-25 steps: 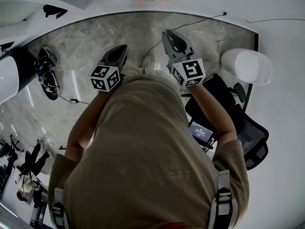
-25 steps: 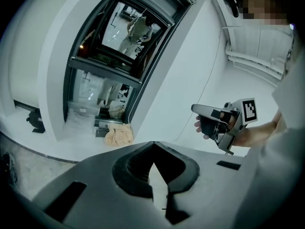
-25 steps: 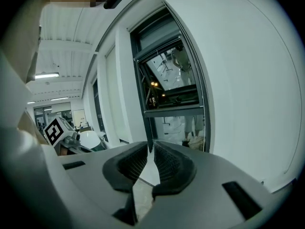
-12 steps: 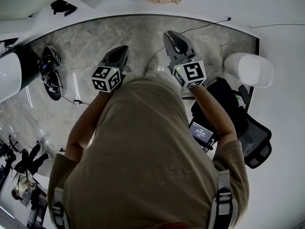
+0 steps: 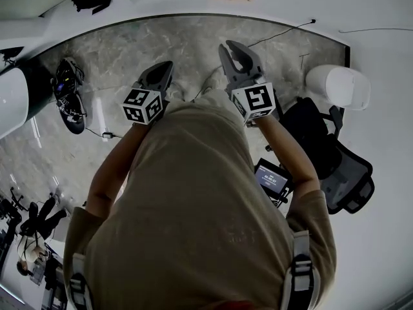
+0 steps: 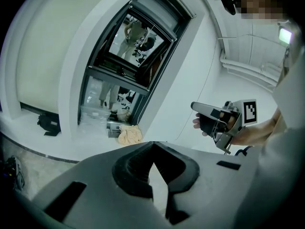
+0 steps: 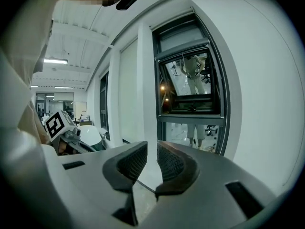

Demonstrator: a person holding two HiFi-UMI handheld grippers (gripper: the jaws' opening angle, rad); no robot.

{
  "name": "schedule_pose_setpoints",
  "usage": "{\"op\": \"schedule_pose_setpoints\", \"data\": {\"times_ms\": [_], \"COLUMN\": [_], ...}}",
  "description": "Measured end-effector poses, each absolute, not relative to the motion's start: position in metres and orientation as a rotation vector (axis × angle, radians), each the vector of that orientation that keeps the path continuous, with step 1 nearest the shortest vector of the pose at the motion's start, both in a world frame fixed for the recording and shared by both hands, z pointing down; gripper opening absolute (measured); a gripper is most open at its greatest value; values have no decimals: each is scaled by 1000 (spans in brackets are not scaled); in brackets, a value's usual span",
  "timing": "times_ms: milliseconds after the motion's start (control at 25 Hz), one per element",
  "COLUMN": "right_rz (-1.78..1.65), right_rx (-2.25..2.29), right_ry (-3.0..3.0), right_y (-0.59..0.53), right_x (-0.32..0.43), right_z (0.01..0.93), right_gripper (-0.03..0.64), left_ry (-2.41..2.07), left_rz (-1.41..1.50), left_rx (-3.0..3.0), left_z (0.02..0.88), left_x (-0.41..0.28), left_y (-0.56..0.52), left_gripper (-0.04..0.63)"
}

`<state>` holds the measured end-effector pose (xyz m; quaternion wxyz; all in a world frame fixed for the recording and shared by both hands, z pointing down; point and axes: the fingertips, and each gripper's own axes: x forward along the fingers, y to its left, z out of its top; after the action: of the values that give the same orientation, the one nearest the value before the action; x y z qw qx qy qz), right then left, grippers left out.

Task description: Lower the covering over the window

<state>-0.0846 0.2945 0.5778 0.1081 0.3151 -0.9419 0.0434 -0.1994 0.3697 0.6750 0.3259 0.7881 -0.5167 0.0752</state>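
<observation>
Both grippers held up facing the window, neither touching it.
Left gripper: jaws fully closed, nothing between them. Right gripper: jaws slightly apart, nothing between them. The window is set in the white wall ahead, dark-framed, glass exposed, well apart from both grippers.

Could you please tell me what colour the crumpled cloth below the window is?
The cloth is pale tan; left gripper view.

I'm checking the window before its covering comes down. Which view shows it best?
The right gripper view: the window appears upright and large, its panes uncovered. The left gripper view shows it tilted and from the side. The head view doesn't show it.
</observation>
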Motion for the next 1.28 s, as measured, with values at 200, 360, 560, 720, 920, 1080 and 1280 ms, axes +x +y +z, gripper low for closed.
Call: {"op": "schedule_pose_setpoints", "data": {"times_ms": [200, 360, 560, 720, 920, 1080, 1280], "right_rz": [110, 127, 129, 13, -33, -237, -297], "right_rx": [955, 967, 877, 760, 670, 615, 606], "right_ry": [-2757, -2750, -2754, -2760, -2750, -2719, -2708], "right_y": [326, 343, 360, 374, 377, 373, 355], "right_x": [-100, -98, -105, -101, -92, -75, -51], "right_z": [584, 594, 601, 603, 603, 598, 600], "right_gripper": [49, 61, 100, 121, 121, 121, 121], "left_ry": [-1305, -1278, -1305, -1342, -1401, -1404, -1430], "left_rz": [196, 230, 221, 225, 212, 234, 247], "left_rx": [2078, 2101, 2074, 2080, 2080, 2135, 2128], "left_z": [684, 689, 692, 688, 679, 670, 670], "left_x": [-211, -207, -210, -197, -177, -144, -124], "left_y": [394, 411, 413, 405, 387, 371, 354], "left_gripper": [16, 15, 16, 17, 17, 16, 17]}}
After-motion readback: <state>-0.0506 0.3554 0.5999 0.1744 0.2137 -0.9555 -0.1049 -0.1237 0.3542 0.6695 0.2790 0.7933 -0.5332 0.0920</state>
